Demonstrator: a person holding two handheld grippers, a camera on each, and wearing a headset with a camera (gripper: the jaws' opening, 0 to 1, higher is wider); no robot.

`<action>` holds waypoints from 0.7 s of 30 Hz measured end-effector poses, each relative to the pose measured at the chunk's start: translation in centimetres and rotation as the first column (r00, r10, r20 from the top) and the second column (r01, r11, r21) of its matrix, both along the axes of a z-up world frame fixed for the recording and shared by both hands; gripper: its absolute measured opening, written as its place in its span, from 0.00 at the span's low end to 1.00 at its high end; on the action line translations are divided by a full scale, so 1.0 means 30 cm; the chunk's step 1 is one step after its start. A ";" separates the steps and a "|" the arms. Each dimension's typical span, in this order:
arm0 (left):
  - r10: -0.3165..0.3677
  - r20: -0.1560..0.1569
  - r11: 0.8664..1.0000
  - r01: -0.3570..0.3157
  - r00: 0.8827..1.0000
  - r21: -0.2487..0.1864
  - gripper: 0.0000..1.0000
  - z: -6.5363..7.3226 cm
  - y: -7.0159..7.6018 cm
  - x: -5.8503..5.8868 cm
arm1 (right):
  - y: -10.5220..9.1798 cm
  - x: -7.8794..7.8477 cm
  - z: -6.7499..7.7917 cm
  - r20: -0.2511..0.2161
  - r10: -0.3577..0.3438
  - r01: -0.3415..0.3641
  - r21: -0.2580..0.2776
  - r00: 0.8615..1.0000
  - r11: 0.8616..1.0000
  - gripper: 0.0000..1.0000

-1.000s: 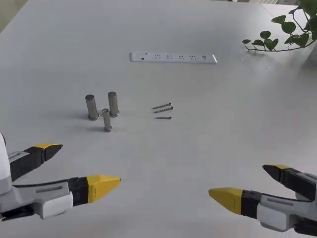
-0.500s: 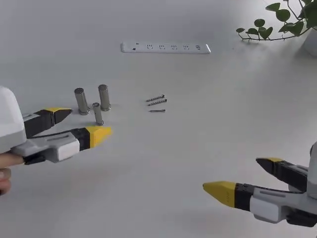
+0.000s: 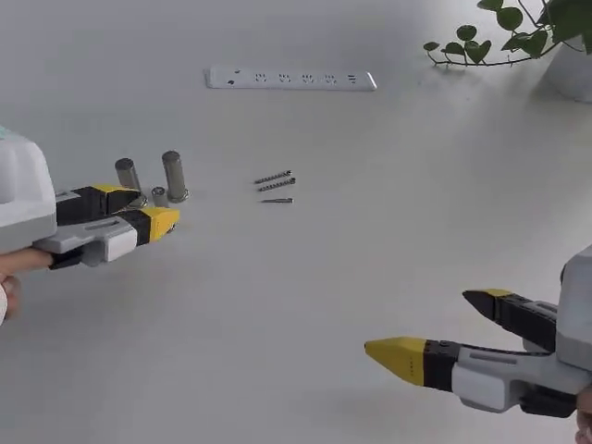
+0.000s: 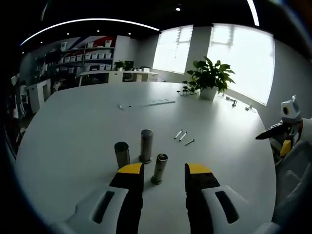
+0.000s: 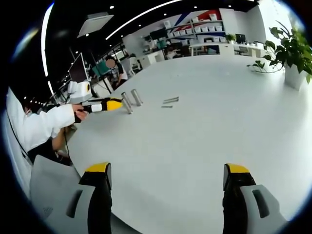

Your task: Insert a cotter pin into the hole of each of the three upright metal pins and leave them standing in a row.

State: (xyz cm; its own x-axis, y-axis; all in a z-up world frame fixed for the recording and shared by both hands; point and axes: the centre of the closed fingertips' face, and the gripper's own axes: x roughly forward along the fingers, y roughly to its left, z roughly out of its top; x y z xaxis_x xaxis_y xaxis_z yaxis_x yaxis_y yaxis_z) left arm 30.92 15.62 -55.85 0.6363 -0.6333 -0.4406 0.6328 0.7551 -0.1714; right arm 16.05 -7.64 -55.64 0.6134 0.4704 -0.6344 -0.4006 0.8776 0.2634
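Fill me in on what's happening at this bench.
A person is working at a white table with a hand-held gripper in each hand. The left hand-held gripper is open and lined up on the shortest pin of the three upright metal pins, without gripping it. Three cotter pins lie loose beside them, none inserted yet. The right hand-held gripper hovers open over bare table.

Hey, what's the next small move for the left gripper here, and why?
Probably ease the left gripper forward a touch and close on the shortest metal pin. Its jaws are open, and that pin stands upright in line with the gap at the tips, not yet gripped. The cotter pins lie loose on the table.
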 end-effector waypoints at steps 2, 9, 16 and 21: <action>-0.004 -0.002 1.000 0.004 1.000 0.006 0.28 -0.007 -0.003 0.010 | -0.003 0.003 -0.001 -0.005 -0.008 0.008 0.000 1.000 1.000 0.94; -0.020 0.015 1.000 0.020 1.000 0.020 0.11 -0.010 -0.023 0.043 | 0.006 -0.002 -0.005 -0.018 -0.006 0.006 -0.002 1.000 1.000 0.94; -0.064 0.038 0.997 0.062 0.997 0.052 0.08 -0.017 -0.032 0.040 | 0.020 -0.004 -0.003 -0.020 0.000 -0.001 -0.003 1.000 1.000 0.94; -0.103 0.095 0.984 0.087 0.990 0.158 0.07 -0.015 -0.023 0.042 | 0.032 -0.004 0.000 -0.013 0.003 -0.003 0.001 1.000 1.000 0.94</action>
State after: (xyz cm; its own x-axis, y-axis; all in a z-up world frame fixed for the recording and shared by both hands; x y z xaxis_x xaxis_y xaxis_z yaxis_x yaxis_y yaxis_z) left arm 32.18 14.92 -56.29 0.6234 -0.6229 -0.4726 0.7110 0.7031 0.0110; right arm 15.92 -6.69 -55.64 0.6036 0.4730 -0.6418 -0.3994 0.8761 0.2700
